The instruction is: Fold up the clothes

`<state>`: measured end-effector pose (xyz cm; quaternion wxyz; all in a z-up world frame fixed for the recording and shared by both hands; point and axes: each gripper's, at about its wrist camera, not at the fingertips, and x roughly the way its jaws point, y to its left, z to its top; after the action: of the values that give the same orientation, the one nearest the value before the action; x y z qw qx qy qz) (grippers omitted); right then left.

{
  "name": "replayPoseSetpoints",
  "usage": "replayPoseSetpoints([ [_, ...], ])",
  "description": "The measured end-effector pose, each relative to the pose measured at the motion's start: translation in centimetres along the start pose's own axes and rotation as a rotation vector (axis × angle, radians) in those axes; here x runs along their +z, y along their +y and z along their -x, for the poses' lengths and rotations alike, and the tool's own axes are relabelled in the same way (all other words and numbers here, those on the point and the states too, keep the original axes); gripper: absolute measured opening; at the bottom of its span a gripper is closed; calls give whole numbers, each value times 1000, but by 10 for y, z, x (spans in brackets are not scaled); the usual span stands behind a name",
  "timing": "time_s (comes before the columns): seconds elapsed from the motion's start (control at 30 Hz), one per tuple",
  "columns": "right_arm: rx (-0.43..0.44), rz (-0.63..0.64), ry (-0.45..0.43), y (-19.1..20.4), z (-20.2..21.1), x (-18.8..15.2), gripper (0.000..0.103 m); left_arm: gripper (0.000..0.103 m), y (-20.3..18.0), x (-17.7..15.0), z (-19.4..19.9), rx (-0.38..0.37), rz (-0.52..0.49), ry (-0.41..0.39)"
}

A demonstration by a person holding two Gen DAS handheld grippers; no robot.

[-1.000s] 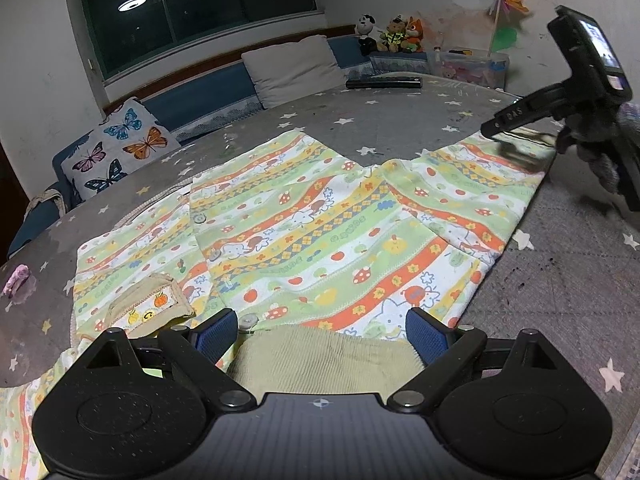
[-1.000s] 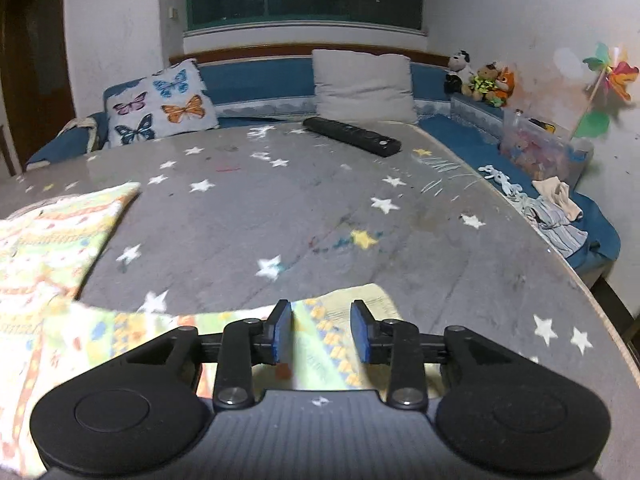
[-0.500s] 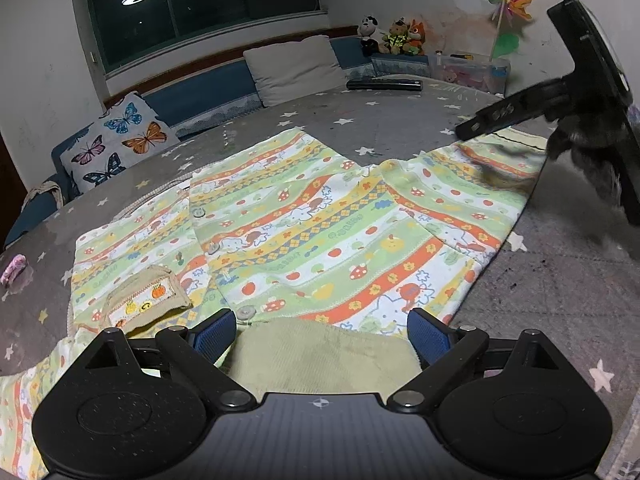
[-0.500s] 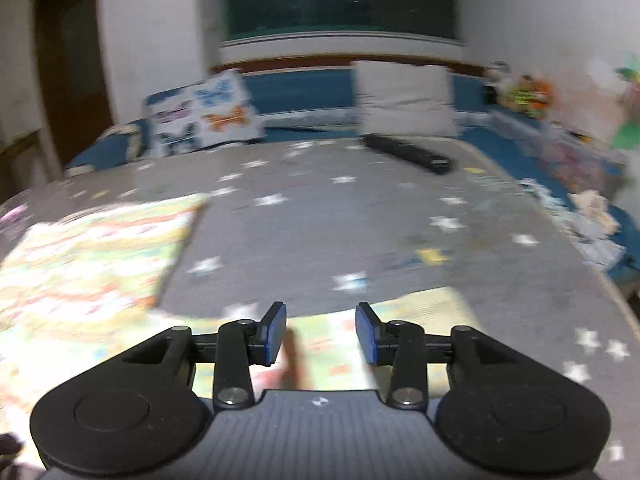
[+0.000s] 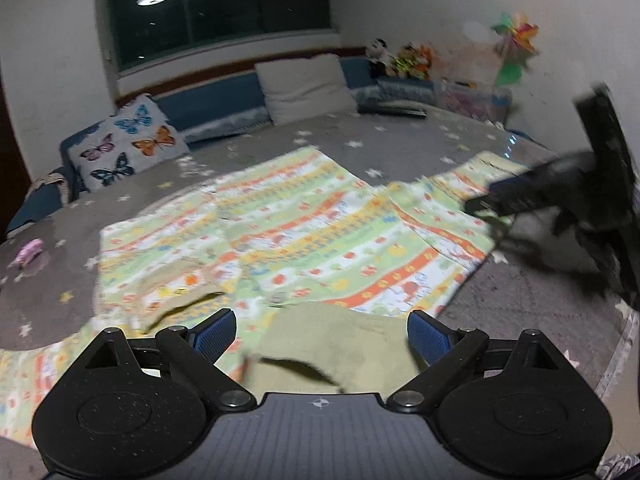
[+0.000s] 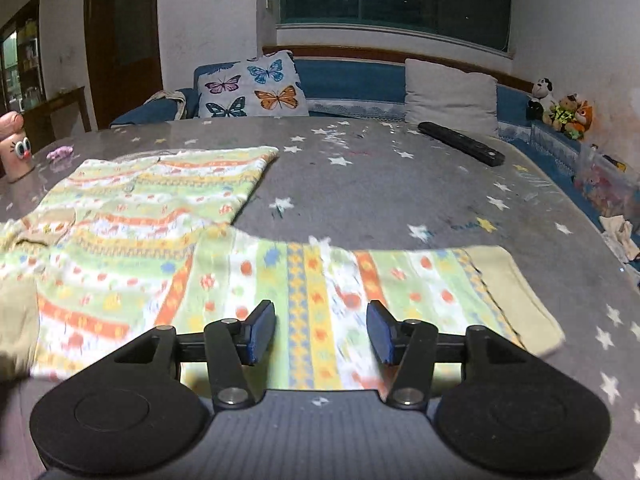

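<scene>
Patterned garment [image 6: 224, 248]: spread flat on the grey star-print table [image 6: 400, 184], body at left, one sleeve stretched toward the right and ending in a plain beige cuff [image 6: 516, 296]. Laid out flat, apparently to prepare the first fold.

Right gripper [image 6: 320, 330]: poised low over the sleeve near its middle, jaws opening, nothing clamped; cloth lies beneath the pads, not between them.

Left gripper [image 5: 320, 334]: jaws spread wide at the near hem, astride a beige ribbed band [image 5: 340, 344]; pads clear of the cloth, so no grip.

Edges: sleeve cuff close to the right table edge, near hem close to the near edge. Open room: broad bare table beyond the garment. Black remote [image 6: 460, 143] at far right, small pink item [image 6: 60, 153] at far left, both well apart from the cloth. Cushions [image 6: 256, 88] past the far edge.
</scene>
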<state>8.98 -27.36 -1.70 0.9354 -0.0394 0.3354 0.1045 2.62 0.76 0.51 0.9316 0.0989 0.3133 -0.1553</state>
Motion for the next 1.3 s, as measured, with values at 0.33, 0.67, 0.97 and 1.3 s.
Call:
replayPoseSetpoints([
  [0.33, 20, 42, 9, 9, 34, -5, 55, 93, 48, -17, 13, 152, 157, 24],
  [0.67, 242, 207, -64, 95, 38, 21, 56, 93, 37, -32, 7, 187, 97, 60],
  [0.97, 324, 288, 27, 138, 13, 9, 57, 93, 27, -33, 13, 168, 26, 42],
  [1.3, 283, 242, 4, 107, -1, 52, 56, 92, 34, 6, 3, 129, 37, -23],
])
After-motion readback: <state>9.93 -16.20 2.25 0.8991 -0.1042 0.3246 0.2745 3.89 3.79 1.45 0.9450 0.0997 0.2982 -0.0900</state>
